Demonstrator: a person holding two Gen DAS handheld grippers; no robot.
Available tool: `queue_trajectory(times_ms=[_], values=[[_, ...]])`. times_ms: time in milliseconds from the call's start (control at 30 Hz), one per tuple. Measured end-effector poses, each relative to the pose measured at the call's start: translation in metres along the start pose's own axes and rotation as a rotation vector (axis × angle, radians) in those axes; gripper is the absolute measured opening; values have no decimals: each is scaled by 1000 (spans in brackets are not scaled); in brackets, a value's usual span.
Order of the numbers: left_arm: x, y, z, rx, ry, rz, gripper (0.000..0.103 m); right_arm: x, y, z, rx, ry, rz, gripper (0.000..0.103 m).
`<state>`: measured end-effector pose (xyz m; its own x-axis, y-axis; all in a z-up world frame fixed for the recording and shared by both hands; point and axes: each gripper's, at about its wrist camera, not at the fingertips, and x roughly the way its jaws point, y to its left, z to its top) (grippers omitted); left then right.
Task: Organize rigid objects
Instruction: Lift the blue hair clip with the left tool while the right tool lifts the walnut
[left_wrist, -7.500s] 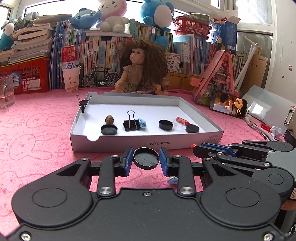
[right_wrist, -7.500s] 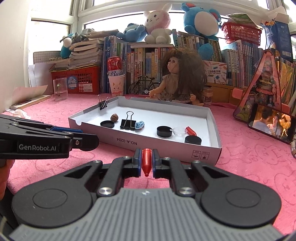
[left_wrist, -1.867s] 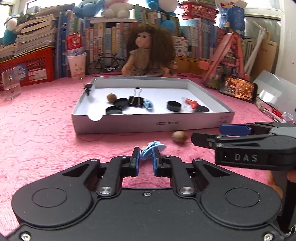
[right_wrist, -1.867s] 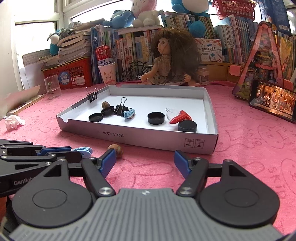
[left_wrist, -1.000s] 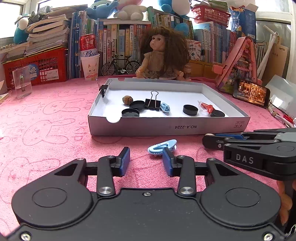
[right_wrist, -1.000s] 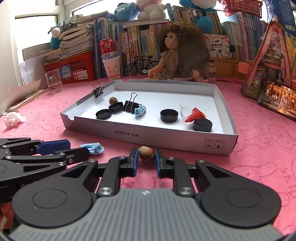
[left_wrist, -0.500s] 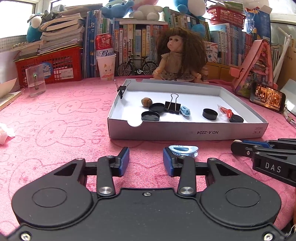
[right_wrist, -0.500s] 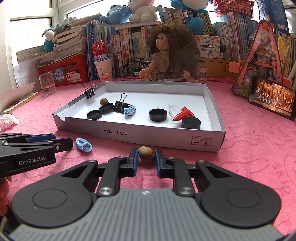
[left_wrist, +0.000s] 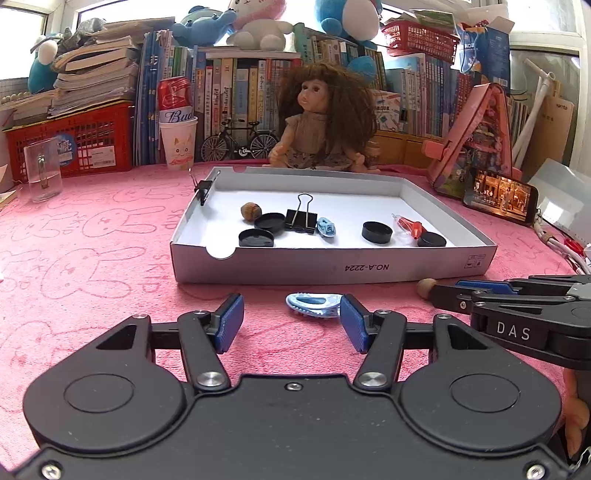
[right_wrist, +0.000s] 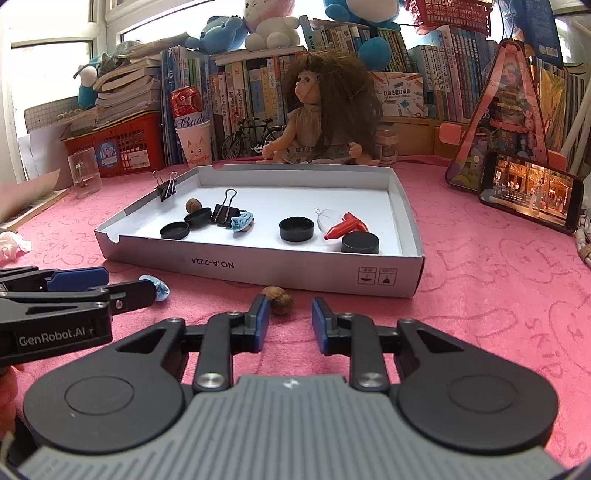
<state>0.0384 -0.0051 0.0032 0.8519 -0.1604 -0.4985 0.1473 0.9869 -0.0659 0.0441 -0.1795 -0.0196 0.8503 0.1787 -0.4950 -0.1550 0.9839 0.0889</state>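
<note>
A white cardboard tray (left_wrist: 332, 266) (right_wrist: 258, 266) lies on the pink cloth and holds black caps, a binder clip (left_wrist: 301, 221), a nut, a small blue clip and a red piece (right_wrist: 345, 229). A light blue hair clip (left_wrist: 314, 303) lies on the cloth in front of the tray, just ahead of my open, empty left gripper (left_wrist: 291, 325). A brown nut (right_wrist: 279, 295) lies on the cloth in front of the tray, between the tips of my open right gripper (right_wrist: 290, 319), near its left finger. The right gripper also shows in the left wrist view (left_wrist: 480, 295).
A doll (left_wrist: 325, 118) sits behind the tray before a row of books. A cup with a red can (left_wrist: 177, 147), a red basket (left_wrist: 74, 144) and a glass mug (left_wrist: 42, 177) stand at the back left. A phone (right_wrist: 530, 192) leans at the right.
My right gripper has opened and let go of the nut, which now lies on the cloth. My left gripper has opened wider; the blue hair clip lies free ahead of it.
</note>
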Motion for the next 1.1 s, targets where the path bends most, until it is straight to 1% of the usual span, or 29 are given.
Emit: queue_trajectory(times_ms=[233,300,367,400,567,767,1033,1100], values=[[10,-8,2,28,11,-10,55,1,1,2,35,-1,8,48],[14,-8,2,30,20,-20,48,2,1,2,44,1,9,48],[16,-9,2,36,21,-17,44,2,1,3,56,4,10,50],[16,-9,2,39,18,-15,36,3,1,3,63,5,10,50],[14,-7,2,28,13,-22,36,5,3,4,109,18,-16,51],[11,-3,3,20,1,-10,36,9,10,7,151,32,-53,51],[11,2,3,-2,6,-1,36,21,18,13,148,35,-90,51],[11,3,3,-4,6,0,36,23,19,13,143,35,-92,37]])
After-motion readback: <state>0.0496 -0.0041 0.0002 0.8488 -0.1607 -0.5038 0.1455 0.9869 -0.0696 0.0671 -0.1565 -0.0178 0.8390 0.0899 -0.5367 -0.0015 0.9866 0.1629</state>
